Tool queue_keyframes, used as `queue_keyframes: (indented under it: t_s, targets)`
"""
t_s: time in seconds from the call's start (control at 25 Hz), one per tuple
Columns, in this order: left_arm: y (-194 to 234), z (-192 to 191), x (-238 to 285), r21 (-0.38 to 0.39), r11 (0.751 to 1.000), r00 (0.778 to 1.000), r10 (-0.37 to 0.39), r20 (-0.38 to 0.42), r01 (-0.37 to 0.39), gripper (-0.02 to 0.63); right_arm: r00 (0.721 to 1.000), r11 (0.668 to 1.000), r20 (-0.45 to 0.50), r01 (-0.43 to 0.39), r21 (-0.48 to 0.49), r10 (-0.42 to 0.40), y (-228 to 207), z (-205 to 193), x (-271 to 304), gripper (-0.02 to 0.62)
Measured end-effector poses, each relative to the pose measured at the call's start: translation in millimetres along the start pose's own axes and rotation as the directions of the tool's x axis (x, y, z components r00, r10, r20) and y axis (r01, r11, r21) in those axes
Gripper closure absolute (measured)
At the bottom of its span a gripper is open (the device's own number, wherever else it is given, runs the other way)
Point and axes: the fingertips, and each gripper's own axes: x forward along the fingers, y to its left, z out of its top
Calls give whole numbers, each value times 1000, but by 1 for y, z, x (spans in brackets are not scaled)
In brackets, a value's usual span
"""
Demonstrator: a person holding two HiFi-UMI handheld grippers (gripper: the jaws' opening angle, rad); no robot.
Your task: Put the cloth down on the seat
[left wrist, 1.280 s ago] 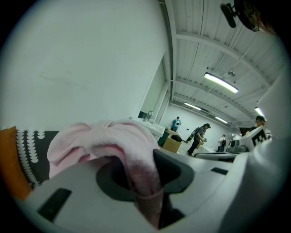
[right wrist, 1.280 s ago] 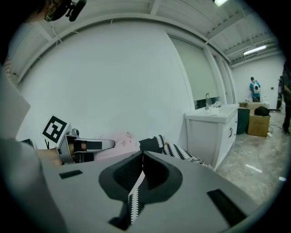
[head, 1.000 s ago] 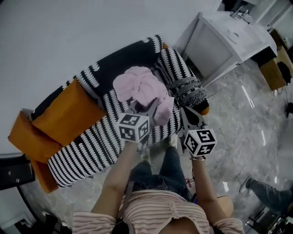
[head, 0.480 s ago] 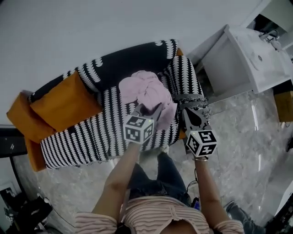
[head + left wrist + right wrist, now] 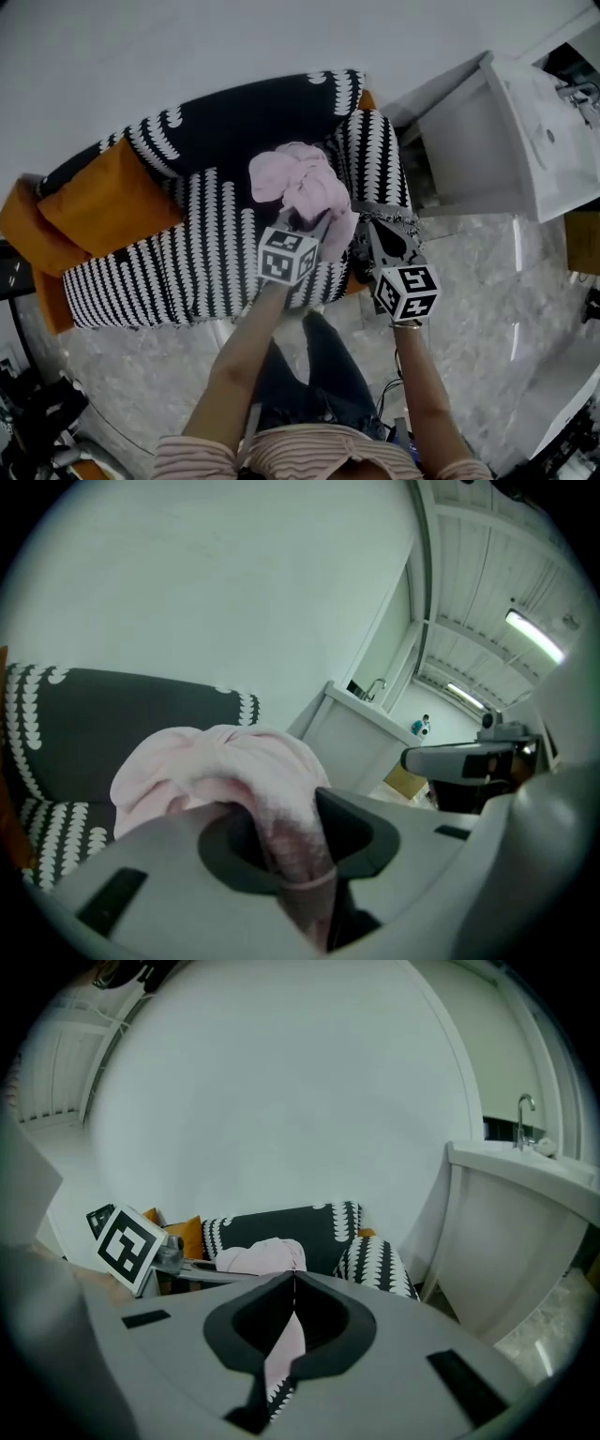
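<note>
The seat, a sofa in black-and-white patterned fabric, spans the left and centre of the head view. A smooth orange cushion lies at its left. The cloth, soft, pink and bunched, is over the seat at frame centre, with its long axis running from upper left to lower right. The left gripper jaws clamp a fold of it. The right gripper jaws are closed and empty.

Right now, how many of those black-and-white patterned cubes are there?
2. One cube sits on the left gripper, which grips the cloth over the sofa; the other sits on the right gripper beside it. None seems hidden.
</note>
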Motion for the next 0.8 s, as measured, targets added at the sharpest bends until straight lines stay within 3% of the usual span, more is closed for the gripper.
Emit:
queue_keyframes:
  t_s: [0.32, 0.8]
  targets:
    - [30, -13, 53, -44, 997, 998, 66, -12, -67, 491, 991, 998, -120, -64, -12, 62, -14, -30, 48, 586]
    - [53, -32, 109, -85, 992, 995, 91, -49, -95, 491, 978, 996, -191, -90, -15, 85, -27, -58, 77, 586]
